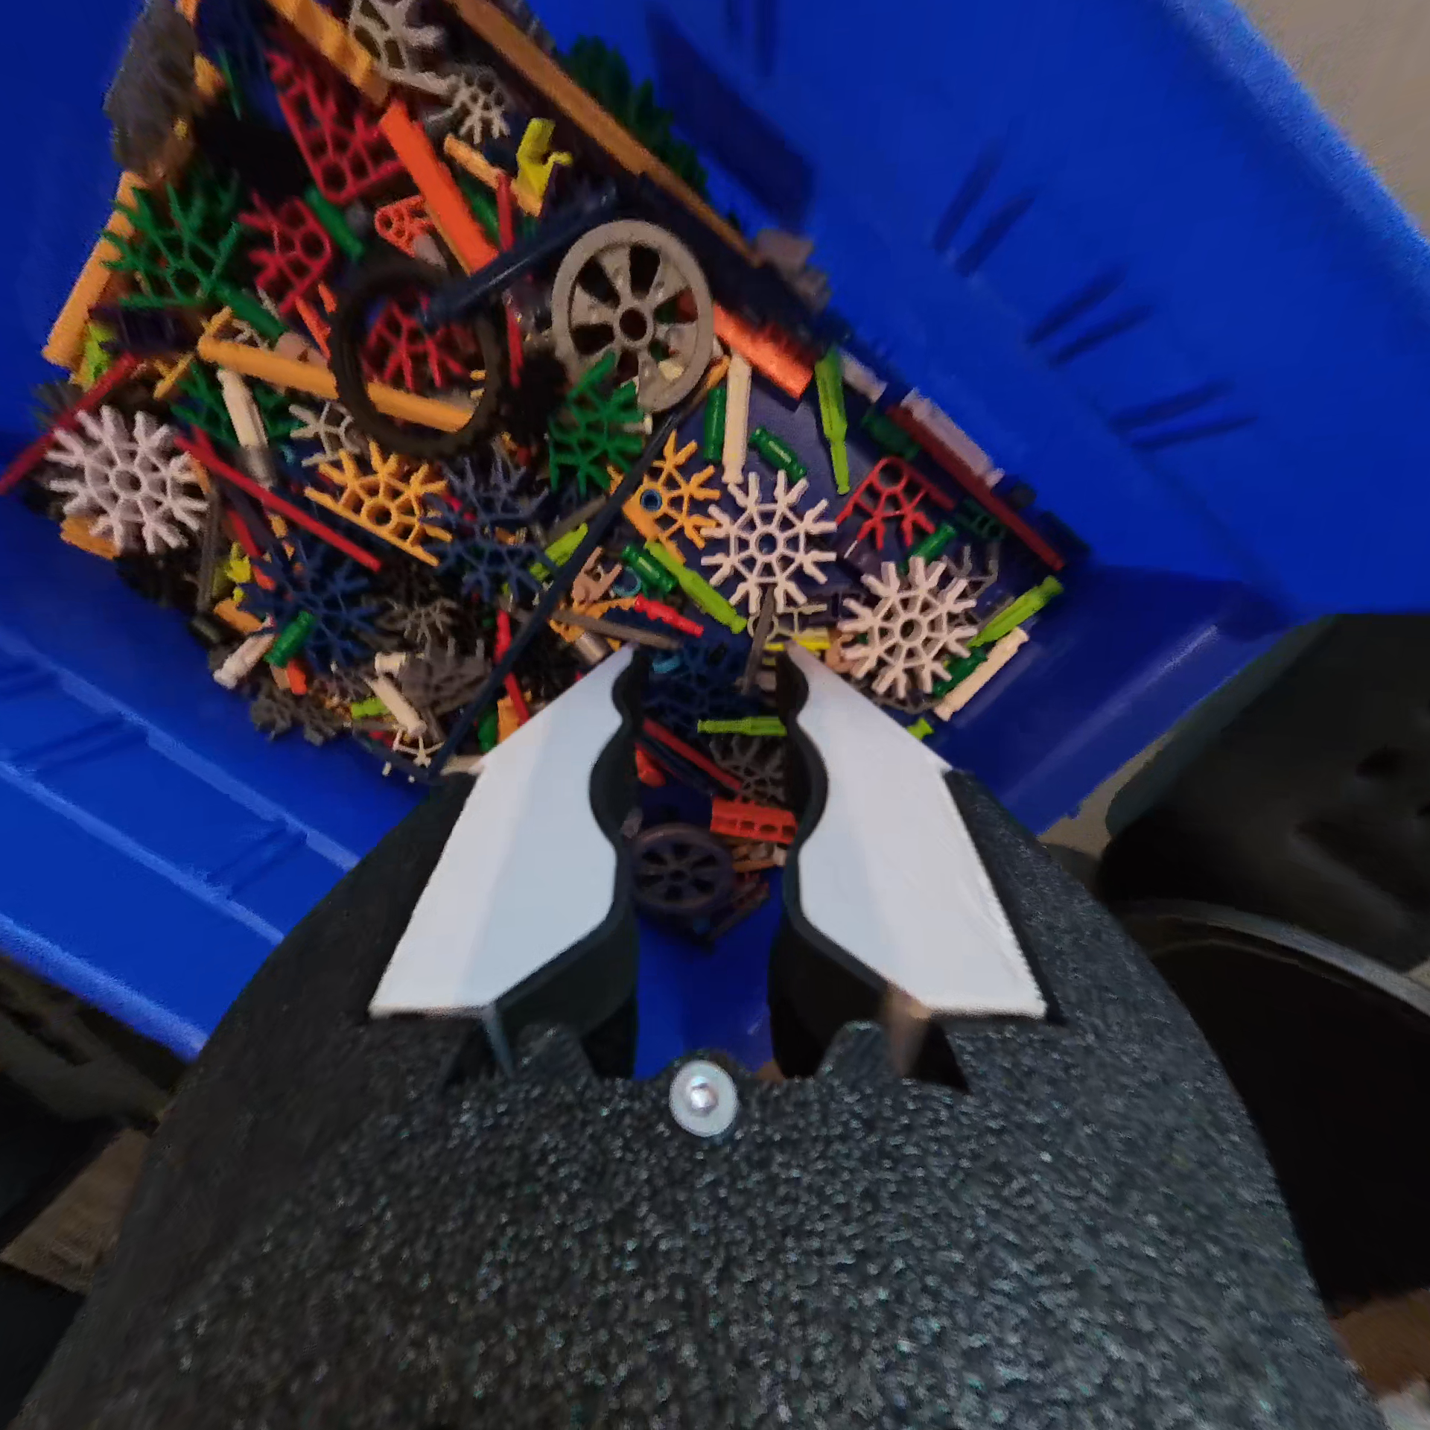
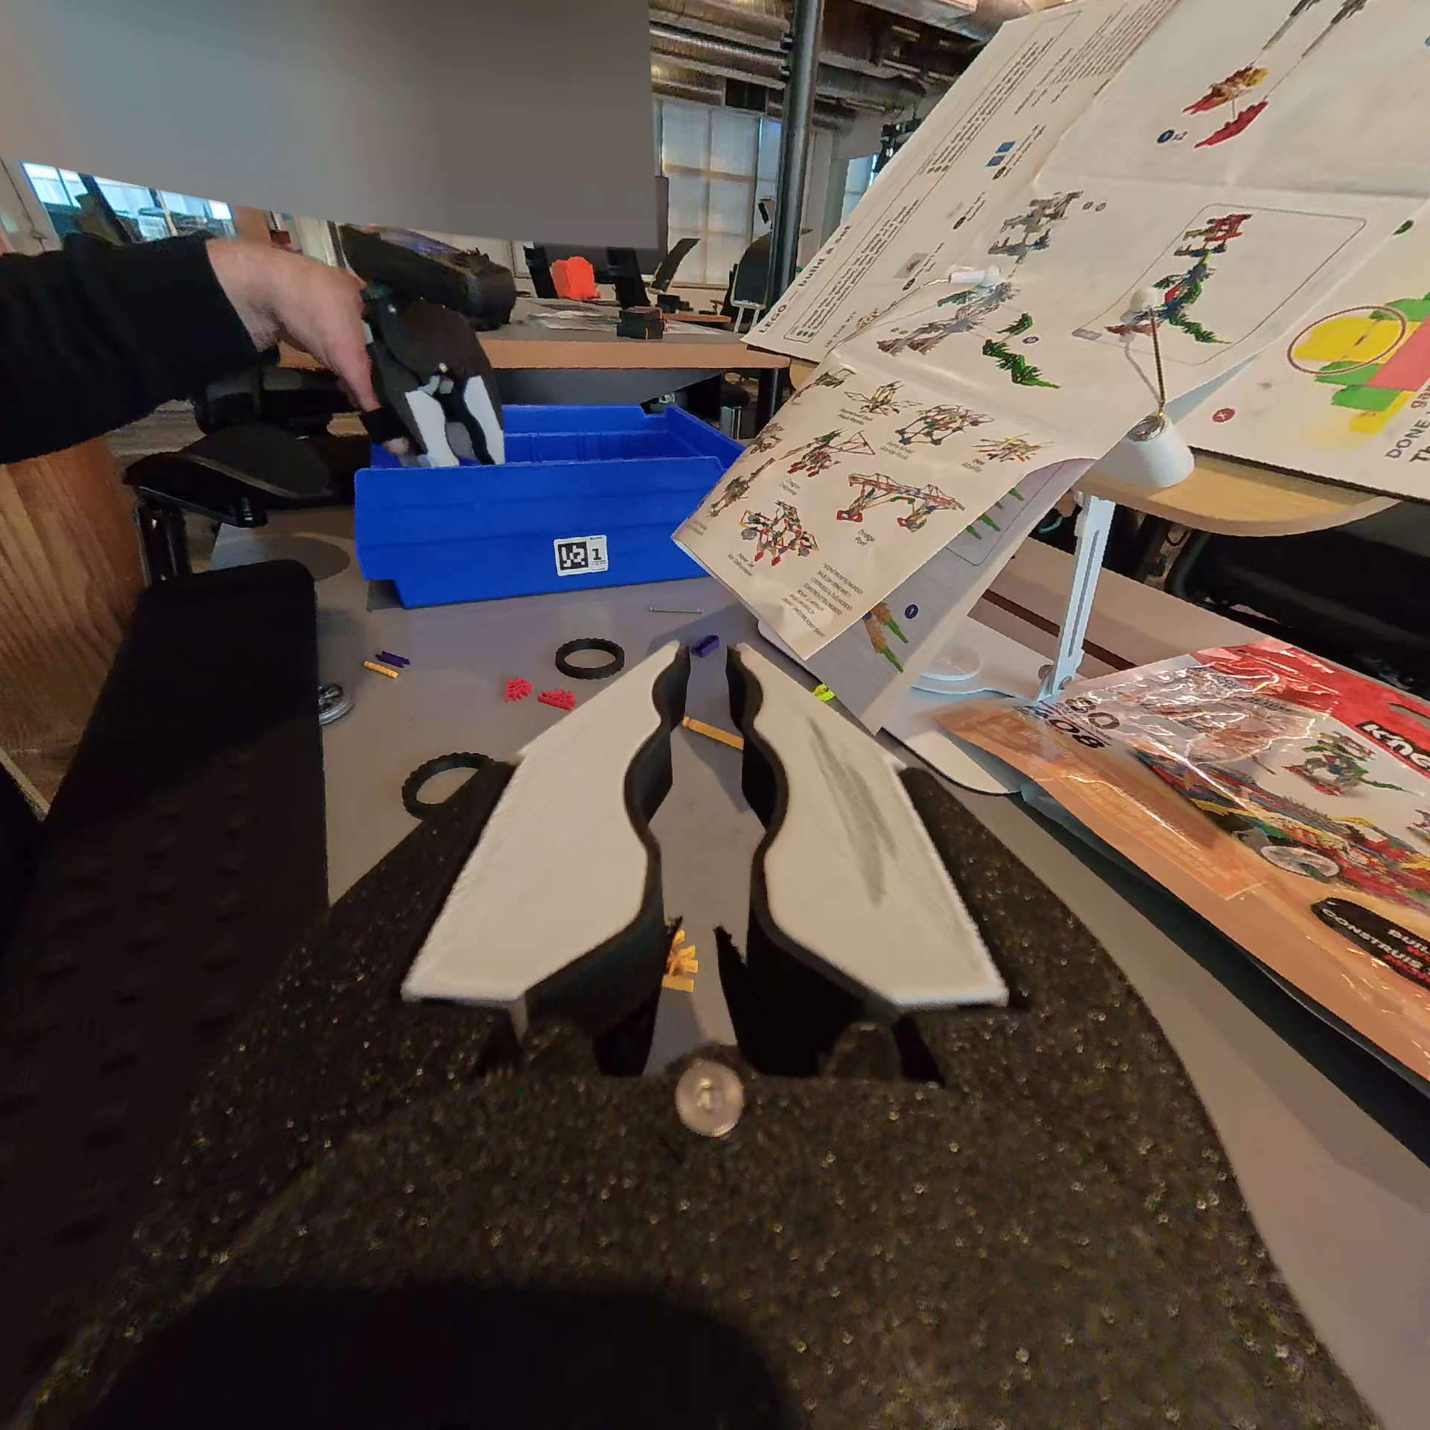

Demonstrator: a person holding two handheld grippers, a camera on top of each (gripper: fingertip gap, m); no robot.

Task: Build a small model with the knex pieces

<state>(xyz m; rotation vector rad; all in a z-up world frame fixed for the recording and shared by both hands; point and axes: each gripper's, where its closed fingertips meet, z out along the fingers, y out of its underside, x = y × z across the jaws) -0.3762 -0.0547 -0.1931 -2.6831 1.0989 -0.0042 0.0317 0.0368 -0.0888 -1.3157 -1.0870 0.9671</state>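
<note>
My left gripper [image 1: 708, 658] is open and empty. It hovers over a blue bin [image 1: 1006, 271] heaped with small construction-toy pieces. Nearest its tips are dark blue connectors, a white snowflake connector [image 1: 766, 542] and a dark wheel [image 1: 681, 867] seen between the fingers. A grey spoked wheel [image 1: 633, 321] and a black tyre [image 1: 418, 356] lie farther in. My right gripper [image 2: 706, 651] is empty, jaws narrowly apart, low over the grey table. A yellow rod [image 2: 712, 731] and a yellow connector [image 2: 679, 963] lie under it. A hand holds the left gripper [image 2: 449, 433] in the blue bin [image 2: 542, 503].
Loose on the table: two black tyres [image 2: 590, 659] [image 2: 441, 778], red connectors [image 2: 518, 689], a purple piece [image 2: 704, 644] and a grey wheel [image 2: 334, 700]. An instruction sheet [image 2: 1006, 348] leans on a white stand at right, above a plastic package [image 2: 1238, 789]. A black panel [image 2: 193, 774] stands at left.
</note>
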